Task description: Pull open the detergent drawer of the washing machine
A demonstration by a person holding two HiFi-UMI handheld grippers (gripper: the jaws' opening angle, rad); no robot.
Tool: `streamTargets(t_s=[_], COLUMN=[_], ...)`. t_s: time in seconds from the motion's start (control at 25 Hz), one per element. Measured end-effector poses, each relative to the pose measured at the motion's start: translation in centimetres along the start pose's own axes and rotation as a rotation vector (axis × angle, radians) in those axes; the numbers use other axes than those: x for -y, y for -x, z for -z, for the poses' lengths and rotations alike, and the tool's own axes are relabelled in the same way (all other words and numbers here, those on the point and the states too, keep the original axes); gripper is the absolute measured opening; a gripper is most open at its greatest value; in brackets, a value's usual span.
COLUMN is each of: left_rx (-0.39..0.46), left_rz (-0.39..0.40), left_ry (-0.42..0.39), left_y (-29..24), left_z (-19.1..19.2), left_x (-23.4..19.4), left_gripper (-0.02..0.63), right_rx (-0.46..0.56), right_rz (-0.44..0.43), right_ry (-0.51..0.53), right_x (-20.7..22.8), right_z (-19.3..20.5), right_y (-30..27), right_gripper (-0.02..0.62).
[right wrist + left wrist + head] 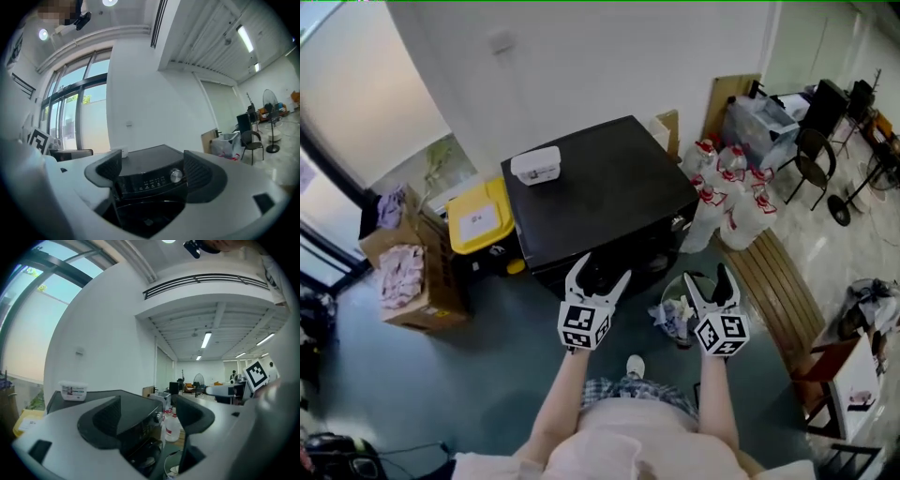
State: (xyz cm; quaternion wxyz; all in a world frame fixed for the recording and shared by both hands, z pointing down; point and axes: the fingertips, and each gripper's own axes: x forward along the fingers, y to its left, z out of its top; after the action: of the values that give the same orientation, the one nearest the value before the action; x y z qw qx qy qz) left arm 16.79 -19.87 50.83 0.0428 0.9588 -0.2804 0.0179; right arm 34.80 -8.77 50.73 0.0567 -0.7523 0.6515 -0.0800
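The black washing machine [600, 187] stands against the white wall, and both grippers hover in front of it. My left gripper [598, 277] is open and empty near the machine's front top edge. My right gripper [712, 281] is open and empty off its front right corner. In the right gripper view the control panel [150, 180] with its silver knob [176, 176] shows between the open jaws of the right gripper [152, 173]. The panel's left end is hidden behind the left jaw. In the left gripper view the left gripper [150, 420] frames the machine's top [126, 404].
A white tub [536, 165] sits on the machine's top. A yellow-lidded bin [480, 217] and a cardboard box [408, 277] stand to the left. Several plastic bottles [727, 187], a waste bin [680, 309] and a wooden bench [778, 281] are to the right.
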Motion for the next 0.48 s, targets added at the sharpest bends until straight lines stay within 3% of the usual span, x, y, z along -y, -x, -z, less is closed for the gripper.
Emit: streamTargets(t_s=[0.48], left_rx=[-0.020], left_rz=[-0.288], left_ry=[0.021], left_y=[1.2], left_z=[1.4], left_x=[-9.8], left_gripper=[0.354], right_rx=[-0.073], right_rz=[-0.309], right_ry=[0.012], right_x=[-6.5], right_z=[1.4], right_y=[-13.5], right_gripper=[0.405])
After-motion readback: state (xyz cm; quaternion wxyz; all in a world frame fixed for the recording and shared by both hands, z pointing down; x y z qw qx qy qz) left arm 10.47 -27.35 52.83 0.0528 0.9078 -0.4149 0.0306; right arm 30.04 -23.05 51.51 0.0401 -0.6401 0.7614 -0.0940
